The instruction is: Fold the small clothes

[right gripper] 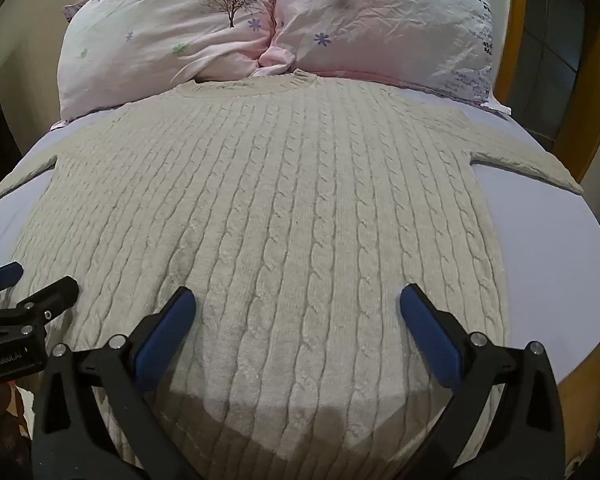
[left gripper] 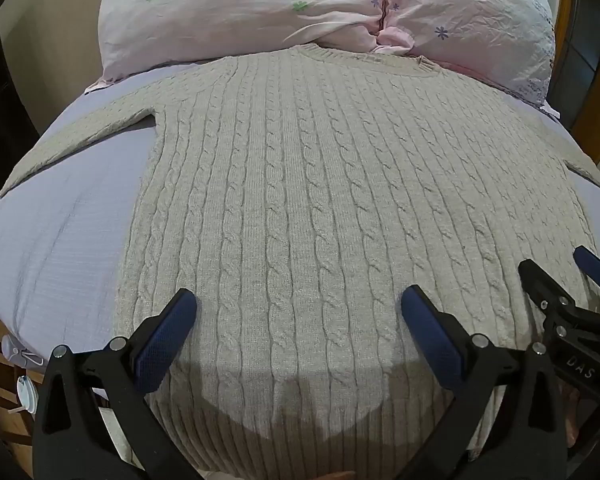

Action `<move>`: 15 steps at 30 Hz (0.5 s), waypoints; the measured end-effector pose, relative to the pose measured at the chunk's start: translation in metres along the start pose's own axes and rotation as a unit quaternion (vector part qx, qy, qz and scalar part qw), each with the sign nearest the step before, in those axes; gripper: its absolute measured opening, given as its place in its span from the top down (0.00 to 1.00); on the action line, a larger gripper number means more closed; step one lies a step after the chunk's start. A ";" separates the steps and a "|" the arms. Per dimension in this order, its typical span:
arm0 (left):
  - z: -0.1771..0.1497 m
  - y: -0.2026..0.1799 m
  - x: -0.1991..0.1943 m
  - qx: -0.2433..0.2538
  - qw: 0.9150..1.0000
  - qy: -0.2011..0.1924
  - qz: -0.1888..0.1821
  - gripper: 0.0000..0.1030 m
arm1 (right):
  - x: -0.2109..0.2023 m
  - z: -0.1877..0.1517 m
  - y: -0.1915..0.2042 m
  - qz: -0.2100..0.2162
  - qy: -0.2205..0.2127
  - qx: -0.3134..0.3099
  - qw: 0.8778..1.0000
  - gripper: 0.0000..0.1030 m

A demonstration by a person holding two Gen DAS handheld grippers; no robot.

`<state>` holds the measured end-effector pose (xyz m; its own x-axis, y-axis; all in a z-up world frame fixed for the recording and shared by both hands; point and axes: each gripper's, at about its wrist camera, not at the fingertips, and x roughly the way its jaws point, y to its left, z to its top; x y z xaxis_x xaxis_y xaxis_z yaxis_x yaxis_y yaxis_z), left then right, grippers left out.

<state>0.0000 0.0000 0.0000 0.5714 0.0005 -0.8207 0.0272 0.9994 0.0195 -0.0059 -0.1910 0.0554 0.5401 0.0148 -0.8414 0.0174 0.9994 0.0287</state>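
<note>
Cable-knit sweater (left gripper: 300,200) spread flat on the bed (left gripper: 60,232), both grippers hovering over its hem.

It lies face up across the lavender sheet, collar at the head edge against two pink floral pillows (left gripper: 240,12), sleeves reaching toward the side edges. The left gripper (left gripper: 298,312) has its blue-padded fingers (left gripper: 168,336) spread wide, gripping nothing; the right gripper (right gripper: 298,312) likewise gapes with nothing held. "DAS" reads on the right gripper's body, "GenRobot.AI" on the left's.
</note>
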 end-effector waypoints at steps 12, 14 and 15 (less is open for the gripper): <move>0.000 0.000 0.000 0.000 1.000 -0.001 0.000 0.01 | 0.000 0.000 0.000 0.000 0.002 0.000 1.000 0.02; 0.000 0.000 0.000 0.000 1.000 -0.001 0.000 0.01 | 0.000 0.000 0.000 0.000 0.002 0.000 1.000 0.02; 0.000 0.000 0.000 0.000 1.000 -0.001 0.000 0.01 | 0.000 0.000 0.000 0.000 0.002 0.000 1.000 0.02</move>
<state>-0.0001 0.0000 0.0001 0.5738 0.0012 -0.8190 0.0271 0.9994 0.0204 -0.0059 -0.1907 0.0554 0.5371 0.0159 -0.8434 0.0167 0.9994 0.0294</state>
